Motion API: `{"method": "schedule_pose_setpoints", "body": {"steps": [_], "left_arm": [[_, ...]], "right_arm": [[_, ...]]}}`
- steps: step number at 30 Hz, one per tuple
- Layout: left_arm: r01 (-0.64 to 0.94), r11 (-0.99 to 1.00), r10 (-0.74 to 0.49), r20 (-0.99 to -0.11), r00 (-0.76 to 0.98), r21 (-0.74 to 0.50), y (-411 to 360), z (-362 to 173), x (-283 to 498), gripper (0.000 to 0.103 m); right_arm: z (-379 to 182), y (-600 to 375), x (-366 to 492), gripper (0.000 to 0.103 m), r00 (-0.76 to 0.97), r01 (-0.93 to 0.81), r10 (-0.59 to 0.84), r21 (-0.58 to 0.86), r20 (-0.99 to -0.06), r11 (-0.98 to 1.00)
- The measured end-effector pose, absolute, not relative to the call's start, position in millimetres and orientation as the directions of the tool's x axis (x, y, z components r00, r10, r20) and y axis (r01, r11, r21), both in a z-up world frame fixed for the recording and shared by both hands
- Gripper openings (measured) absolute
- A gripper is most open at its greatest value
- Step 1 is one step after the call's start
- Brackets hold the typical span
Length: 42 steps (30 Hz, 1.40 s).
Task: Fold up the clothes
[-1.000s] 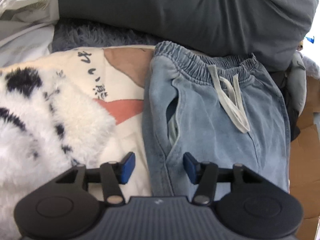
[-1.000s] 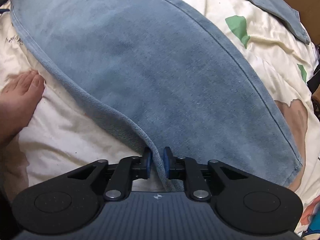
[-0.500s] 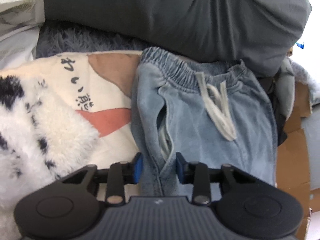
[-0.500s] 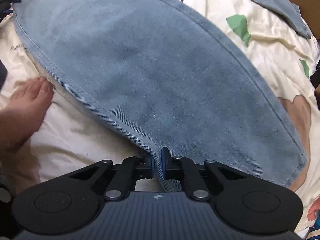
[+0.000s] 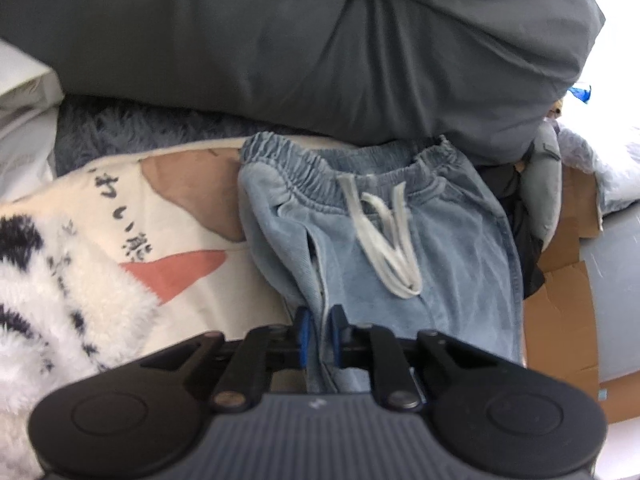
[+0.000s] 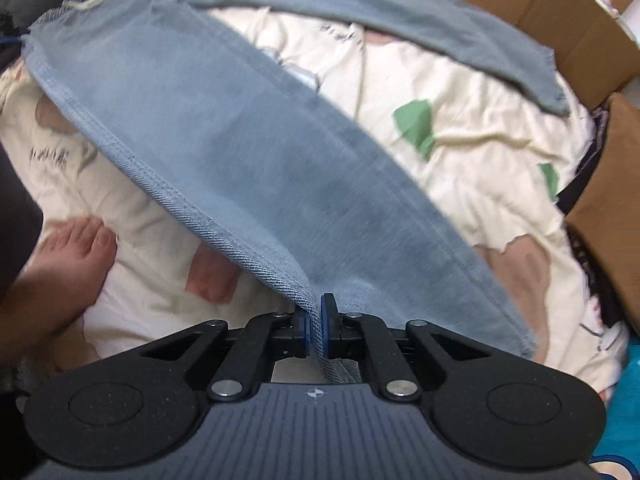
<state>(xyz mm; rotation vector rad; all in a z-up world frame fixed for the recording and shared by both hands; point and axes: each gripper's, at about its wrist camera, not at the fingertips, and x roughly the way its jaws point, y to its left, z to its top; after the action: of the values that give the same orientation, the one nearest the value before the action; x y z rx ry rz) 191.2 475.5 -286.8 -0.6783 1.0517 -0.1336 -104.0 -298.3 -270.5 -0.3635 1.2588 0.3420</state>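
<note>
The left gripper (image 5: 319,325) is now pinched onto the denim trousers' (image 5: 448,248) side seam; the hem edge is clamped by the right gripper (image 6: 315,320), lifted off the cream quilt (image 6: 472,104).

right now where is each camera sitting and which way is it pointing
Left wrist: sits on the left gripper, looking along its fingers at the jeans waistband and grey pillow; only the gripper shows.
Right wrist: sits on the right gripper, looking along a lifted leg toward the waistband, over the cream blanket; a bare foot shows.
Shared: the jeans, clamped by both grippers.
</note>
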Motion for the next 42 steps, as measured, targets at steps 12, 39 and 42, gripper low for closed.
{"method": "schedule_pose_setpoints", "body": {"steps": [12,39,42], "left_arm": [[-0.142,0.774,-0.470,-0.710,0.524,-0.617,443.0,-245.9,217.8,0.008],[-0.086,0.788,-0.461,-0.678,0.573,-0.609,351.6,-176.6,274.7,0.008],[-0.066,0.783,-0.475,-0.663,0.579,-0.618,342.4,-175.9,280.4,0.008]], "right_arm": [[-201.2,-298.3,-37.4,0.002,0.306,-0.474,0.012,-0.141,-0.952,0.869],[-140.2,-335.3,139.0,0.002,0.333,-0.476,0.073,-0.101,-0.940,0.874],[-145.5,-341.8,153.2,0.002,0.356,-0.447,0.077,-0.097,-0.931,0.889]]}}
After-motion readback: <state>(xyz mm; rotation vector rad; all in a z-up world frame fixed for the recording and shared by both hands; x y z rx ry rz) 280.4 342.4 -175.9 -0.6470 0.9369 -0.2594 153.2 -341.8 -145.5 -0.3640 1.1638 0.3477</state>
